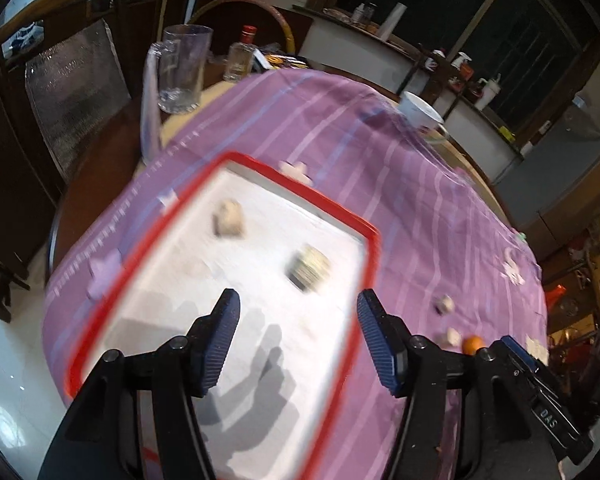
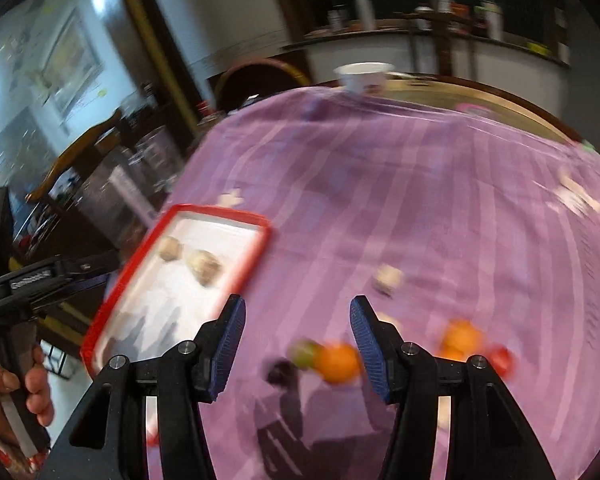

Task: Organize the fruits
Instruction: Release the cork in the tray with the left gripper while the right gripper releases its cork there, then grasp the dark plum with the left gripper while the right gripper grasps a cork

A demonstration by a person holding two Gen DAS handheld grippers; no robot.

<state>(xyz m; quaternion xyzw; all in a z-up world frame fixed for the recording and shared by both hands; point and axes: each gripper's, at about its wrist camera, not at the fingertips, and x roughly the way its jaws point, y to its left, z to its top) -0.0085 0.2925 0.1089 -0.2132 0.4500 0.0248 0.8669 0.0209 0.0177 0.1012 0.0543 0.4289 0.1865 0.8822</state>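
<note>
A white tray with a red rim (image 1: pixel 300 193) lies on the purple striped cloth. Two pale fruit pieces (image 1: pixel 229 218) (image 1: pixel 310 268) rest in it. My left gripper (image 1: pixel 296 300) hovers over the tray, open, with nothing between its fingers. In the right wrist view the tray (image 2: pixel 220 213) sits to the left. My right gripper (image 2: pixel 298 308) is open and empty above the cloth. Below it lie an orange (image 2: pixel 338 362), a green fruit (image 2: pixel 304 352) and a dark fruit (image 2: pixel 280 372). Further right are a second orange (image 2: pixel 460 336) and a red fruit (image 2: pixel 502 360). The views are blurred.
A glass mug (image 1: pixel 182 68) and a bottle (image 1: pixel 242 56) stand at the table's far left edge. A white bowl (image 1: pixel 420 110) sits at the far right. Pale pieces (image 1: pixel 444 304) lie loose on the cloth. A hand (image 2: pixel 4 384) grips the left gripper's handle.
</note>
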